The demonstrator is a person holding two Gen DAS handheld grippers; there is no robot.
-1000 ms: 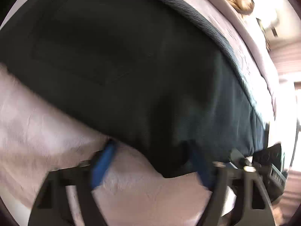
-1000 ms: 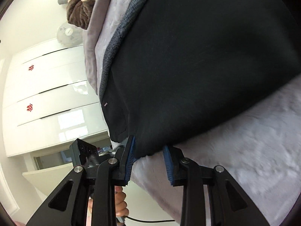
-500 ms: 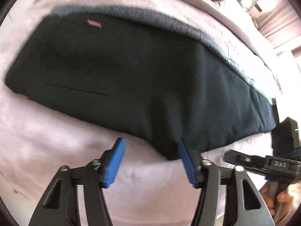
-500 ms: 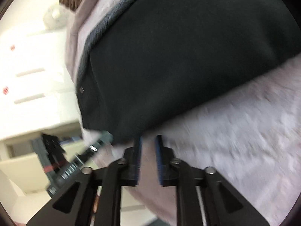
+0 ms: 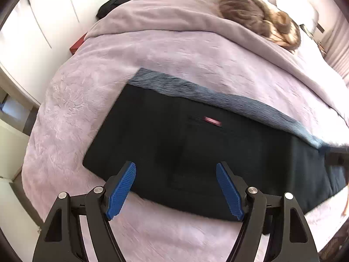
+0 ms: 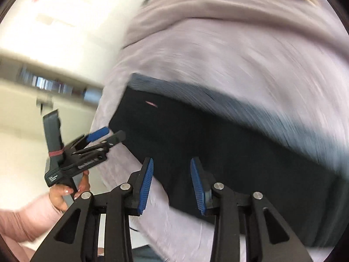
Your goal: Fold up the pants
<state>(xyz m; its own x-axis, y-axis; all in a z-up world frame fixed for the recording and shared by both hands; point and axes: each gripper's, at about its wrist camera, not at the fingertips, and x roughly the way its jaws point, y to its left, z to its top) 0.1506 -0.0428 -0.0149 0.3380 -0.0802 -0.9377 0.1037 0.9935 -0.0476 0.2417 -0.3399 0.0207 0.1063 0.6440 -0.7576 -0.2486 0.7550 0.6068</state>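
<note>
The dark pants point(image 5: 196, 148) lie folded into a long flat band on the lilac bedspread point(image 5: 174, 50), with a grey ribbed strip point(image 5: 196, 89) along the far edge and a small red label point(image 5: 212, 121). My left gripper point(image 5: 175, 187) hovers above the near edge, its jaws opening with nothing between them. The blurred right wrist view shows the same pants point(image 6: 218, 144). There my right gripper point(image 6: 172, 184) is lifted clear of the cloth, its jaws opening and empty. In that view the left gripper point(image 6: 104, 134), held by a hand in a pink sleeve, is seen at the left.
A brown fluffy blanket point(image 5: 257, 21) lies at the head of the bed. A black garment point(image 5: 115, 4) and a red item point(image 5: 77, 44) sit at the bed's far left edge. White cabinets point(image 5: 39, 21) stand to the left.
Both grippers let go of the pants' edge and rose away from the bed, jaws widening. The right wrist rolled, turning its view. The pants now lie flat and folded.
</note>
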